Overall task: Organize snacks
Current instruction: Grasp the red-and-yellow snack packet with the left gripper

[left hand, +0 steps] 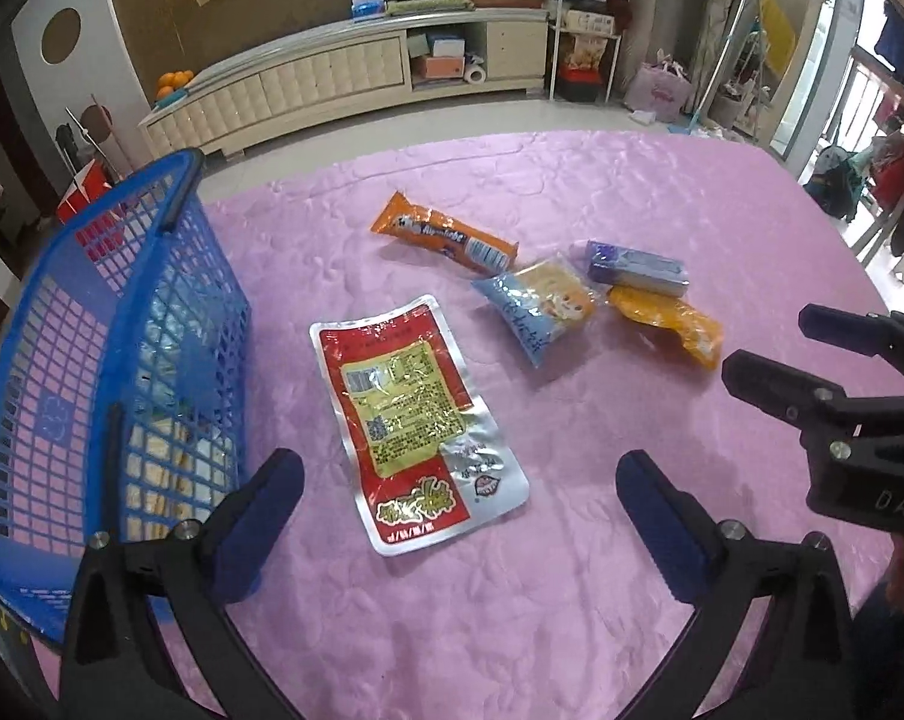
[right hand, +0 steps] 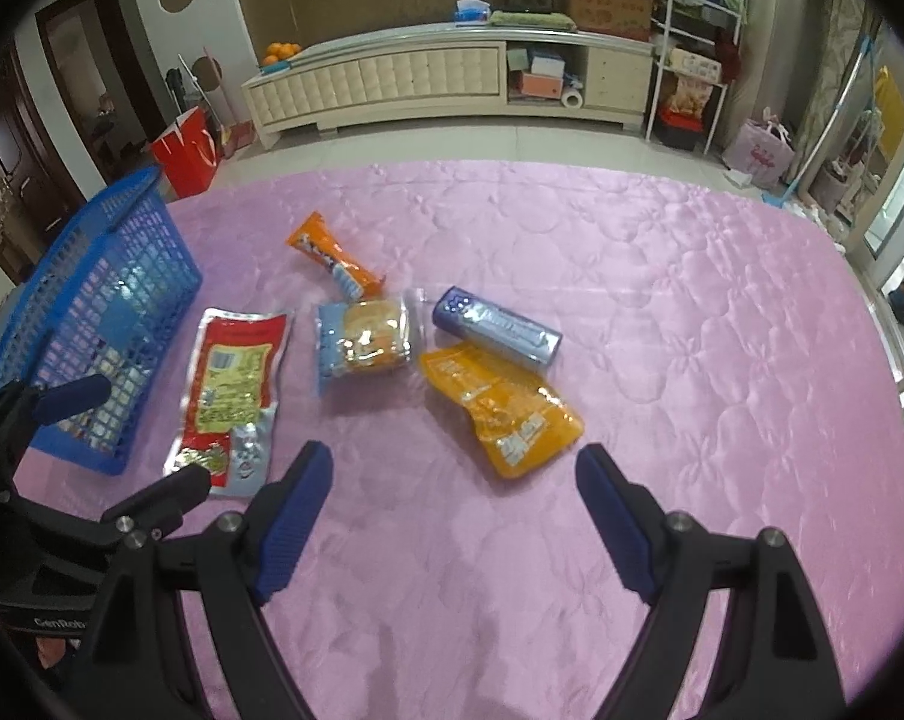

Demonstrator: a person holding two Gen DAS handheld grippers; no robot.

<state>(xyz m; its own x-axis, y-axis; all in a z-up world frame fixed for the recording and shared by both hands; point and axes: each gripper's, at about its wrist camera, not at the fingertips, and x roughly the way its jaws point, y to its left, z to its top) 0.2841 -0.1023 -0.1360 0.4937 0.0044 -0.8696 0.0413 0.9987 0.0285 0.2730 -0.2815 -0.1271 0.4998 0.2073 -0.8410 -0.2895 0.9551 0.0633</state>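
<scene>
Your pink cloth (left hand: 572,570) carries one blue basket (left hand: 92,360) at its left edge, already holding a few packs, so it is likely where the snacks go. Five loose snacks lie beside it: one red pouch (left hand: 413,432), orange tube (left hand: 446,233), bun pack (left hand: 536,306), yellow pouch (right hand: 503,405), purple box (right hand: 497,330). Your left claw (left hand: 458,516) gapes wide around the red pouch without touching it; your right claw (right hand: 455,516) gapes empty near the yellow one.

surface: pink quilted cover (right hand: 662,312) | left edge: blue mesh basket (left hand: 122,324) | beside basket: red-silver foil pack (left hand: 413,420), flat | centre cluster: orange stick pack (left hand: 443,232), blue-clear biscuit pack (left hand: 539,306), purple-grey box (left hand: 637,270) touching the yellow pouch (left hand: 668,324)
</scene>
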